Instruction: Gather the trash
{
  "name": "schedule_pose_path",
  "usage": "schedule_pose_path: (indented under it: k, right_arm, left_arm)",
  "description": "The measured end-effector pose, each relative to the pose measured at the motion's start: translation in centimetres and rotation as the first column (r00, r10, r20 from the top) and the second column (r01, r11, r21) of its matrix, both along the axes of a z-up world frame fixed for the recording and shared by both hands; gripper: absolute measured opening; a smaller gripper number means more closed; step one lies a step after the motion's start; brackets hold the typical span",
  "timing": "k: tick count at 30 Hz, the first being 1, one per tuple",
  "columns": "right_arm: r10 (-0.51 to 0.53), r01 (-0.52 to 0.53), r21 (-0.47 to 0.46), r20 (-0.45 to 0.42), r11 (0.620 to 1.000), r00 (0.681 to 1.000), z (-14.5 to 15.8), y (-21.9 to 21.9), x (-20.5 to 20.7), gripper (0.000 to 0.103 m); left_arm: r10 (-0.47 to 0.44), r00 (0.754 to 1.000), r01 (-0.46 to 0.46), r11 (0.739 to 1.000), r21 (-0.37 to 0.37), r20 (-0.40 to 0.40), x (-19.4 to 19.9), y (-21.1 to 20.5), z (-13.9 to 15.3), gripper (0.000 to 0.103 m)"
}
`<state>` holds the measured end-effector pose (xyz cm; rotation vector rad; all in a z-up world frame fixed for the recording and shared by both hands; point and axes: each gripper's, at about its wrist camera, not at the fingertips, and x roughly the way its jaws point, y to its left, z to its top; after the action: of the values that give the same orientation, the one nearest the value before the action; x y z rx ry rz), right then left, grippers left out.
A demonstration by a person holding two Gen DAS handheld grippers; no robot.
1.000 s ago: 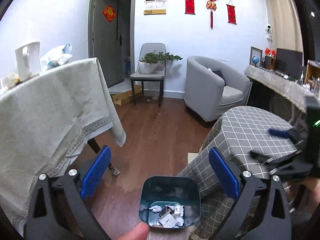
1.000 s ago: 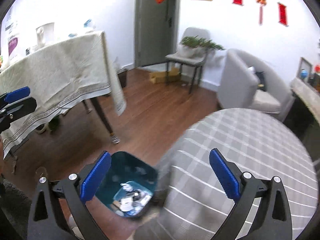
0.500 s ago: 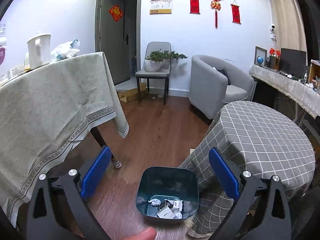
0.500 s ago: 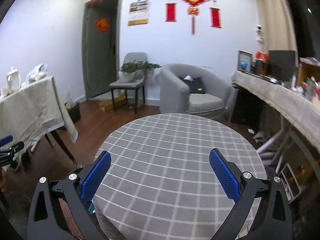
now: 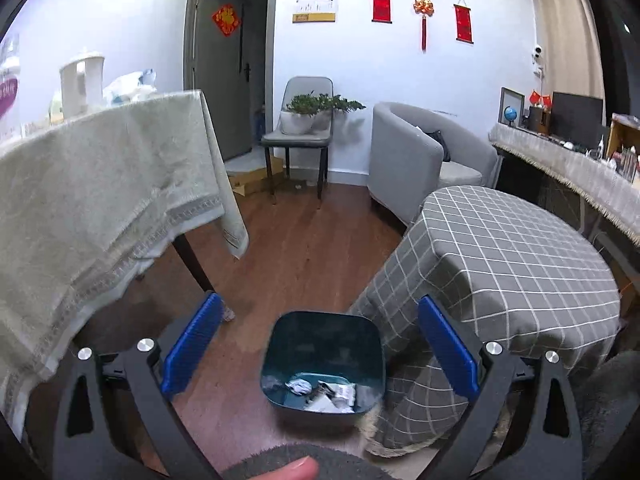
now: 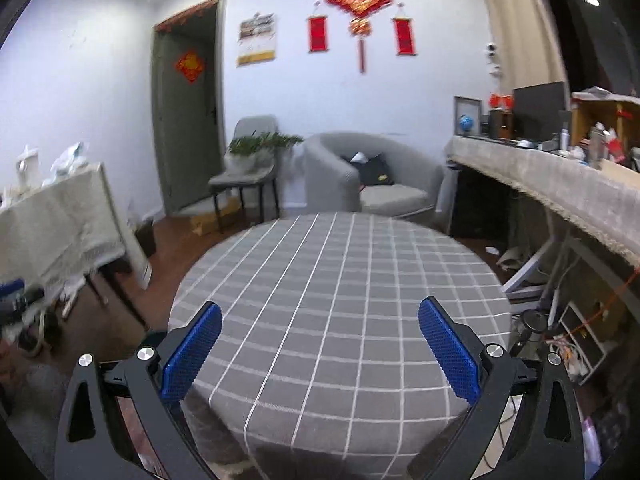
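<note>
A dark teal trash bin [image 5: 322, 330] stands on the wood floor beside the round table with the grey checked cloth [image 5: 508, 248]. Crumpled paper trash [image 5: 320, 392] lies in its bottom. My left gripper [image 5: 318, 350] hangs above the bin, open and empty. My right gripper [image 6: 318, 354] is open and empty over the near edge of the checked cloth [image 6: 340, 300], whose top shows no trash. The bin is not in the right wrist view.
A table with a beige cloth [image 5: 100, 200] stands left, with a white kettle [image 5: 82, 82] on it. A grey armchair [image 5: 420, 160], a chair with a plant [image 5: 304, 128] and a long cluttered side table [image 6: 560, 184] line the far side and right.
My right gripper has swung from the bin up and right over the round table and has left the left wrist view. My left gripper has drawn back a little from the bin.
</note>
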<state>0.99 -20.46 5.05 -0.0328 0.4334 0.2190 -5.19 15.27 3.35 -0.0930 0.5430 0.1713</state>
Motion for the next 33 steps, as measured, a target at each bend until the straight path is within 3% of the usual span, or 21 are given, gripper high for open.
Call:
schedule_pose_path:
  k: [3,7,16,33]
  right_arm:
    - [0.061,-0.061,0.019,-0.011,0.998,0.998,-0.2,0.4,-0.2,0.100]
    - [0.066,-0.065,0.071,-0.016,0.995,0.998,-0.2,0.0,-0.2,0.100]
    - [0.098,-0.096,0.038,-0.043,0.995,0.994,-0.4,1.3,-0.1,0.100]
    - [0.099,-0.098,0.023,-0.057,0.995,0.993,-0.5,1.6,0.1,0.100]
  left_arm:
    - [0.002,1.000,-0.003,1.000,-0.018,-0.020,0.1,-0.1,-0.5,0.100]
    - [0.012,1.000,-0.012,1.000,-0.005,-0.021,0.0,-0.4,-0.5,0.100]
    - [-0.003,0.999,0.005,0.999,0.046,-0.041,0.2,-1.6,-0.7,0.100]
    - [-0.015,0.999,0.017,0.999,0.042,-0.039,0.3,-1.8,-0.7,0.100]
